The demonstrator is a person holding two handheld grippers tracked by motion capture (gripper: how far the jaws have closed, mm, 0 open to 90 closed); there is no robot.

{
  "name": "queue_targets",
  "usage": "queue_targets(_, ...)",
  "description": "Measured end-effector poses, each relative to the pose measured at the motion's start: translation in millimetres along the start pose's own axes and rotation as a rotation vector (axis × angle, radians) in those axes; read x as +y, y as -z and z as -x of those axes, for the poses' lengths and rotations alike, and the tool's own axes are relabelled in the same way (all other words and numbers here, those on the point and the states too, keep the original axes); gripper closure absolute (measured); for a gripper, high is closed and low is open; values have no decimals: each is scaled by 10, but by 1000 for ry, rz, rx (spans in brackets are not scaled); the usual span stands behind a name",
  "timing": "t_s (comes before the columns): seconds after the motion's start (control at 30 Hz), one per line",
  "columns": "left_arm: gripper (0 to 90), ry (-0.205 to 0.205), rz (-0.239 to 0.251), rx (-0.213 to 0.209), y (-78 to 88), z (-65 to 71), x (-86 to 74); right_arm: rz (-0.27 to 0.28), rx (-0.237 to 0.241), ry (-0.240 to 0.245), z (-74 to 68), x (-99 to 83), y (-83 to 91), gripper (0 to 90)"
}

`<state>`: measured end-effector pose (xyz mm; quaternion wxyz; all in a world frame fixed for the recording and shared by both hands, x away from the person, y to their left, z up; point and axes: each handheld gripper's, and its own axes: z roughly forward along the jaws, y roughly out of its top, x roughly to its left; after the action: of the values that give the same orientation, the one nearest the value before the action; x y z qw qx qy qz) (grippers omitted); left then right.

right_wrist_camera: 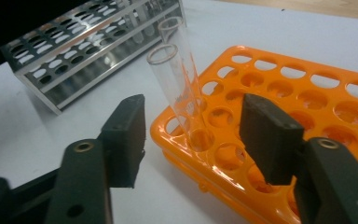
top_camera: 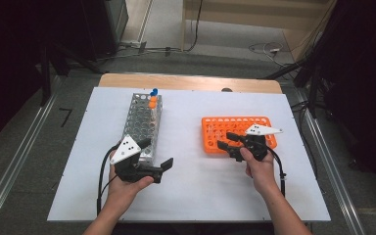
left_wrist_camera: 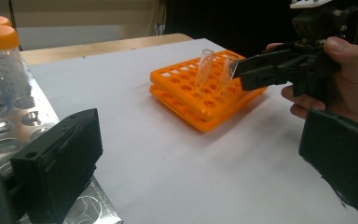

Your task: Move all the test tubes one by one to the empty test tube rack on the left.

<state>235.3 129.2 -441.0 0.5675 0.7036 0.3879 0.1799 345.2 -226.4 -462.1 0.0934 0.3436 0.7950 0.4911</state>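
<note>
An orange tube rack lies right of centre on the white sheet. Two clear, uncapped tubes stand tilted in its near-left holes. My right gripper reaches over that corner. In the right gripper view its jaws stand on either side of the nearer clear tube, with a gap at each pad. My left gripper is open and holds nothing, at the near end of the metal rack. From the left gripper view the right gripper appears beside the tubes.
At the metal rack's far end stand capped tubes, orange and blue; one orange-capped tube is close in the left gripper view. The white sheet has free room between the racks and toward the front edge.
</note>
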Motion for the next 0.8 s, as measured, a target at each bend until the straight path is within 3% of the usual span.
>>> queue_targets(0.2, 0, 4, 0, -4, -7, 16, -12, -19, -18, 26, -48, -24, -109, 557)
queue_targets(0.33, 0, 12, -4, -3, -14, 9, -23, -14, -39, 30, -57, -24, -145, 599)
queue_targets(0.8, 0, 8, -8, -15, -70, 39, -29, -25, -73, 38, -61, -70, -230, 662)
